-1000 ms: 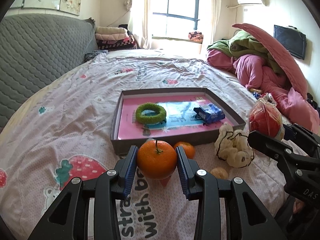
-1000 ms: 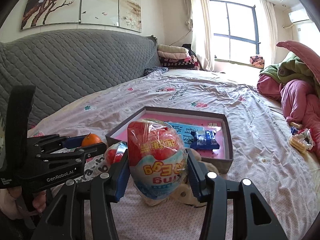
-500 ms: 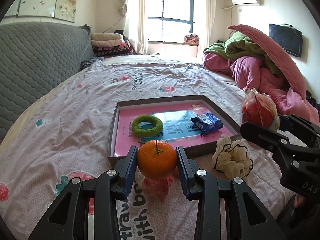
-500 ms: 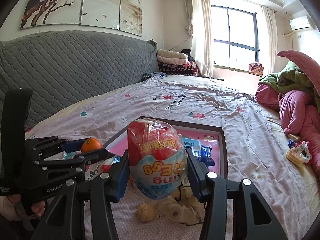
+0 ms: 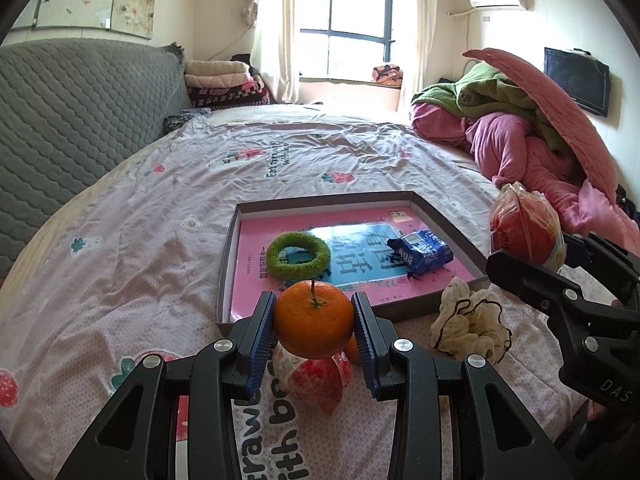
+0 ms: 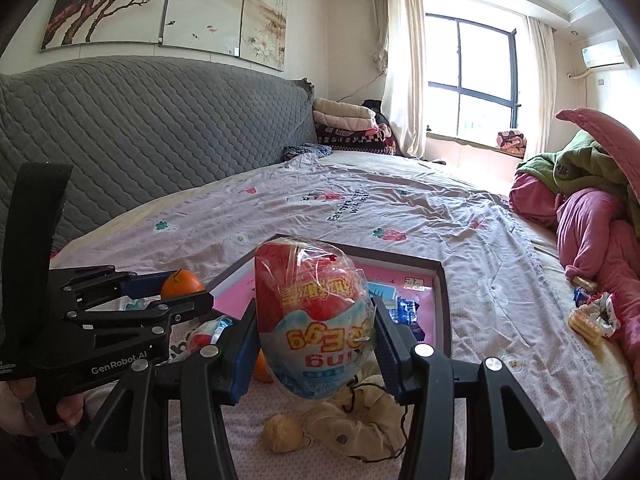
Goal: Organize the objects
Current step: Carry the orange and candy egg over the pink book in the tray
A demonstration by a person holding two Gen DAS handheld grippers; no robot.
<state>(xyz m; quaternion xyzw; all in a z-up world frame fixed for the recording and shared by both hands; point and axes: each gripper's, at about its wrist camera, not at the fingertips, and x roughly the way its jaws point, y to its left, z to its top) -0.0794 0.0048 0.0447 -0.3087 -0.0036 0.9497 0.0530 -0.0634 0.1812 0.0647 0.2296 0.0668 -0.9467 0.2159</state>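
The left gripper (image 5: 314, 330), clenched on a round orange tangerine (image 5: 314, 319), and the right gripper (image 6: 316, 344), grasping a plastic-wrapped red-and-blue egg-shaped snack (image 6: 314, 316), hover low-centre, the shallow grey cardboard tray (image 5: 444, 216) just beyond.

Ahead of the left hand-held gripper (image 5: 315, 338), the shallow grey cardboard tray (image 5: 444, 216) lay open, its low near wall the only barrier. Inside, the fuzzy green ring (image 5: 298, 255) and the blue foil snack packet (image 5: 421, 249) took the middle; the left strip and far end were bare. Below that hand-held gripper a red-and-white wrapped snack (image 5: 316, 376) blocked the bed. To its right, the cream scrunchie (image 5: 470, 326) and the right hand-held gripper (image 6: 314, 350) crowded the passage.
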